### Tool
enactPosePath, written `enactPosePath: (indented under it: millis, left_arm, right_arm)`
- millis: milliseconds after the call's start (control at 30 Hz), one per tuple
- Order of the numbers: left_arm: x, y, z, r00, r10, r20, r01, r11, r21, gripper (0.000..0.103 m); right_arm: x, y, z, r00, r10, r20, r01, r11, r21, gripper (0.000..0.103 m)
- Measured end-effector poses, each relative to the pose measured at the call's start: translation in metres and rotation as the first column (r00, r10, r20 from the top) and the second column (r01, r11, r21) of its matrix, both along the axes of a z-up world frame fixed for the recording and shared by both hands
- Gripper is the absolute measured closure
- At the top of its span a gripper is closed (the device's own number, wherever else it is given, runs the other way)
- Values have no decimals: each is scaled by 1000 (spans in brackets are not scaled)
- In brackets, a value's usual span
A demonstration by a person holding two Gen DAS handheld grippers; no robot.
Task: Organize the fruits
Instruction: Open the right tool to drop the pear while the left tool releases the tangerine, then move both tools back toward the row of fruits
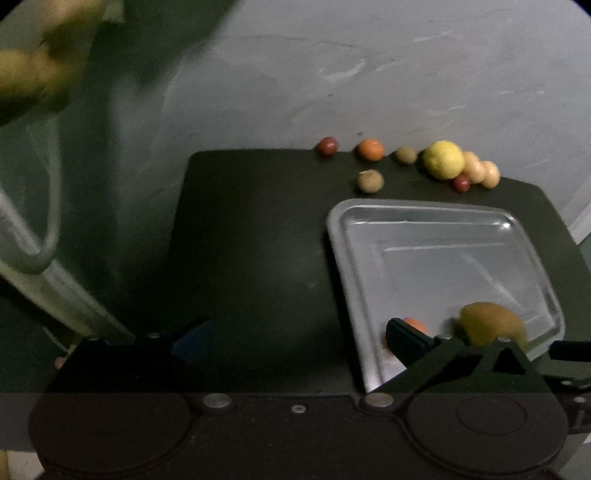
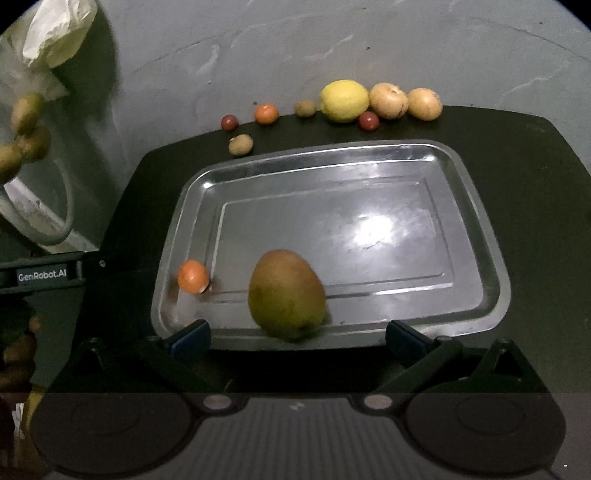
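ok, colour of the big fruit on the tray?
Brownish-green mango on the metal tray; clearest in right wrist view.

Plain domestic room, perhaps back corner of home kitchen; dim light, hard to be sure. Rough grey plaster wall [image 2: 332,44] right behind small dark table [image 2: 517,140]. Metal tray [image 2: 491,266] on table; loose fruit along table's far edge against wall, lemon [image 2: 344,100] among them. Left of table: grey pipe [image 2: 55,225] at wall, plastic bag [image 2: 55,33] hanging above.
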State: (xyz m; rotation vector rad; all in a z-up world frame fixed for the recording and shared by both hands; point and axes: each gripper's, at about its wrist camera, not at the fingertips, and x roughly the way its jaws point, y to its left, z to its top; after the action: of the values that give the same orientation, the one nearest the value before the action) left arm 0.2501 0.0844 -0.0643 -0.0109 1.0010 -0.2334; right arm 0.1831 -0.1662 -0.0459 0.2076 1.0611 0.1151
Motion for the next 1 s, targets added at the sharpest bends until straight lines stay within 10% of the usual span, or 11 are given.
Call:
enactPosePath:
  millis: [1000]
  left_arm:
    - [59, 11, -22, 986, 164, -28, -161, 982, 96, 1]
  right_arm:
    - [51, 32, 21, 993, 118, 0, -118, 992, -42, 0]
